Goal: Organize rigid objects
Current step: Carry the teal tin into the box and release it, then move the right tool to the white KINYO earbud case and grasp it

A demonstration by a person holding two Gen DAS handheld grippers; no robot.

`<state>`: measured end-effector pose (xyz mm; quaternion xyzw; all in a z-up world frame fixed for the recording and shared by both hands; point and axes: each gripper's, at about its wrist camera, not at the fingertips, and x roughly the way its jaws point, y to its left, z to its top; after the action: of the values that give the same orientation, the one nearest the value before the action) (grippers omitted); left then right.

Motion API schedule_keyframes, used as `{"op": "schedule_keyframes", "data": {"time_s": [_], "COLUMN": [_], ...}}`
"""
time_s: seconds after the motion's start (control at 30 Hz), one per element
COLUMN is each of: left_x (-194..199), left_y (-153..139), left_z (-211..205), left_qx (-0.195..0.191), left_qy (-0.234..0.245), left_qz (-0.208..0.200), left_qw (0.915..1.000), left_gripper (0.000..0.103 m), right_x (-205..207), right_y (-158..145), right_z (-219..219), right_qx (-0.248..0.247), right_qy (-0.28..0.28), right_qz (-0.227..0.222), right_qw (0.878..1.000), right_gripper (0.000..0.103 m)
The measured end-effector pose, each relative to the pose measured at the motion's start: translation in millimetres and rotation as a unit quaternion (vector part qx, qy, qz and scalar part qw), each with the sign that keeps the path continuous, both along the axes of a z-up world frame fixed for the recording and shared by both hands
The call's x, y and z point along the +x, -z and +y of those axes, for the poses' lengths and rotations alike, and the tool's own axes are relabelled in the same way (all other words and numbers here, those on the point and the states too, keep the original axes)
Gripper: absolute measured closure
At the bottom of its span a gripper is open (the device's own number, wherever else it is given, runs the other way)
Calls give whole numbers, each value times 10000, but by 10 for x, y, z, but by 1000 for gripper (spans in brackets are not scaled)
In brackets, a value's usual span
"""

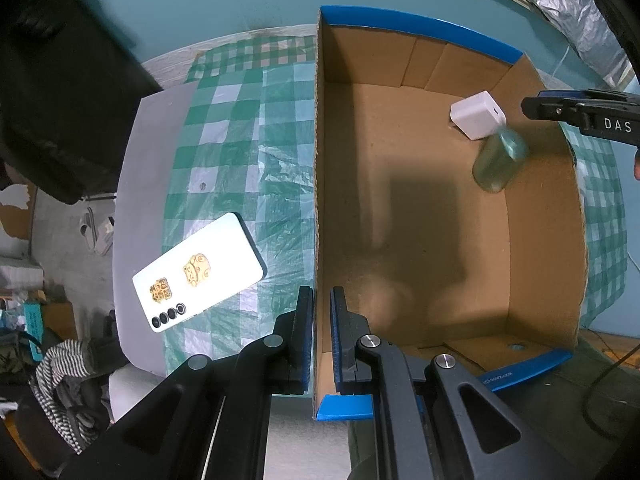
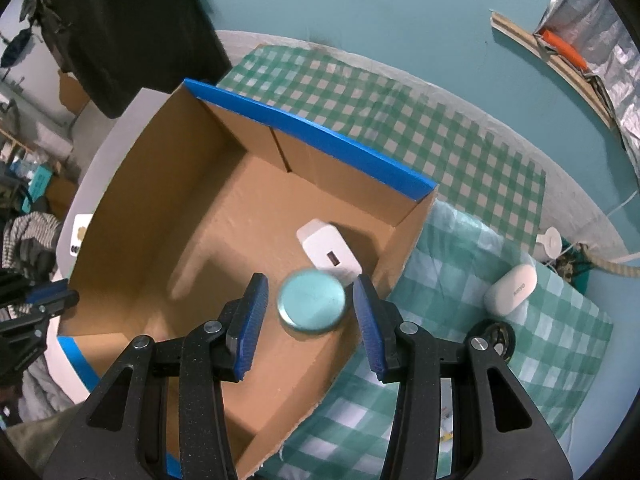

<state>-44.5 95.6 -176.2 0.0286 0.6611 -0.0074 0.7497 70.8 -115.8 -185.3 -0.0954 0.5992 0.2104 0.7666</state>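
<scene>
Glass jar sits free between the open right claw fingers.

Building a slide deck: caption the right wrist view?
Right gripper open above a blurred round tin, beside a white charger in the cardboard box.

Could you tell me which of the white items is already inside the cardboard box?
The white charger block, lying by the box's far corner. The white phone and the white earbud case both lie outside on the checked cloth.
</scene>
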Motion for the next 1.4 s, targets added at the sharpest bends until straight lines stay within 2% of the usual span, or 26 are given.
{"op": "schedule_keyframes", "data": {"time_s": [0.3,0.43,0.9,1.4], "left_x": [-3,-2,-3,-17], "left_y": [-1,0,1,-6], "left_z": [-22,-21,-18,-31], "left_qx": [27,27,32,50], "left_qy": [21,18,17,-46], "left_qz": [-1,-3,-1,8], "left_qw": [10000,10000,10000,10000], "left_gripper": [95,95,95,95], "right_x": [6,-3,9,221], "right_y": [-96,-151,-332,-236], "right_z": [-76,-98,-245,-913], "right_qx": [88,107,145,-8], "right_qy": [145,177,331,1070], "right_qz": [-14,-76,-221,-120], "right_qw": [9999,9998,9991,9942], "right_gripper": [58,54,53,53]}}
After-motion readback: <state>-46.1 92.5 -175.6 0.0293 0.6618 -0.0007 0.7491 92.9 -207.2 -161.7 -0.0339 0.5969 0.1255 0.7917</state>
